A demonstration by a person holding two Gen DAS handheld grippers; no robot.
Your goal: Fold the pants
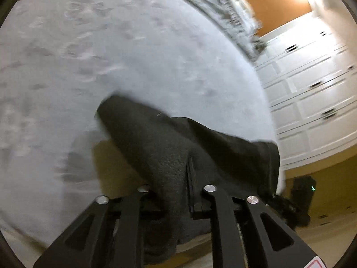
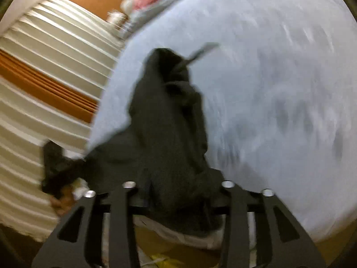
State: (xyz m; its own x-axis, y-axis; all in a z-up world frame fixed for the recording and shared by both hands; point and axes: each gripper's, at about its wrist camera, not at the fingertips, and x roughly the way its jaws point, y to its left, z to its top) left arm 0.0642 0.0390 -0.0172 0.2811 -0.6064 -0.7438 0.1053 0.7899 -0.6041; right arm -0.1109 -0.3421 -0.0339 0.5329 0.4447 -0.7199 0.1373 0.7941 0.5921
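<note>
Pants pinched in both tools, over bed.

Black slotted gripper arms — silver pivot screws, red-edged sticker at one corner.

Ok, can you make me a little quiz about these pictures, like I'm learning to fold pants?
1. True or false: the dark grey knitted pants rest partly on a pale blue-grey bedspread.
2. What sits between the two fingers of the left tongs? A) a pink towel B) the pants C) nothing at all
3. Fill in the gap: in the left wrist view, the drawer fronts past the bed's edge are ____ in colour.

Key: 1 true; 2 B; 3 white.
</note>
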